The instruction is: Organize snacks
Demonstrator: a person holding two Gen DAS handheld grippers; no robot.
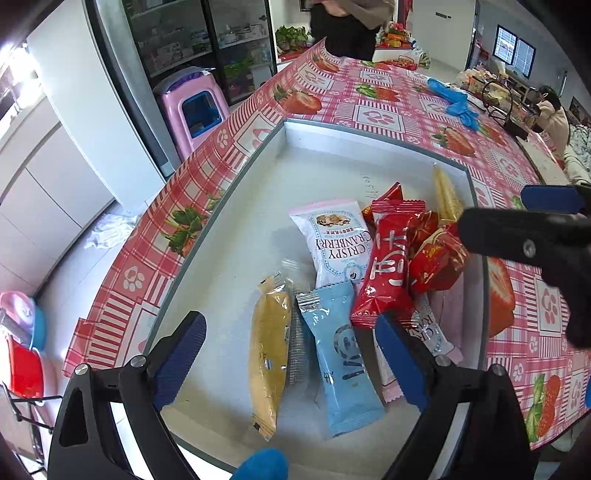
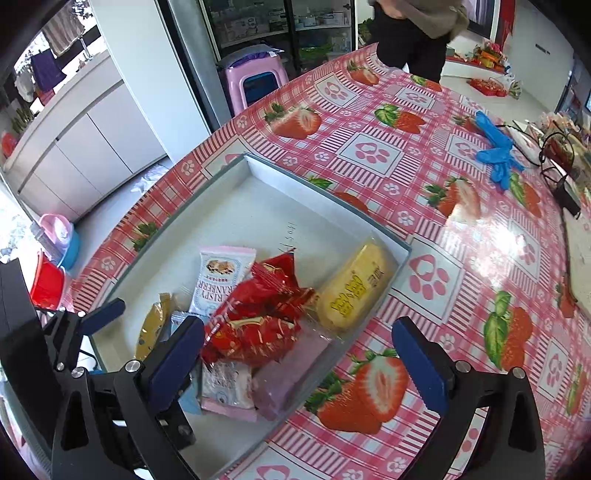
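A shallow white tray (image 1: 369, 138) with a grey rim lies on the strawberry tablecloth (image 1: 373, 110) and holds several snack packets. My left gripper (image 1: 290, 328) stands open just above a yellow packet (image 1: 267, 358) and a light-blue packet (image 1: 340, 362), touching neither. Behind them lie a white "Crispy Cranberry" packet (image 1: 334, 240), a long red packet (image 1: 388, 269) and a red wrapped sweet (image 1: 437, 258). My right gripper (image 2: 297, 332) is open over the tray's near right corner (image 2: 402, 254), above red packets (image 2: 258, 321) and a pink-purple packet (image 2: 295, 365). A yellow bar (image 2: 354, 291) lies by the rim.
Blue gloves (image 2: 496, 155) lie on the cloth beyond the tray, with a wire basket (image 1: 498, 99) and cables further right. A person (image 1: 347, 26) stands at the table's far end; another (image 1: 554, 118) sits at the right. A pink stool (image 1: 192, 107) stands beside the table.
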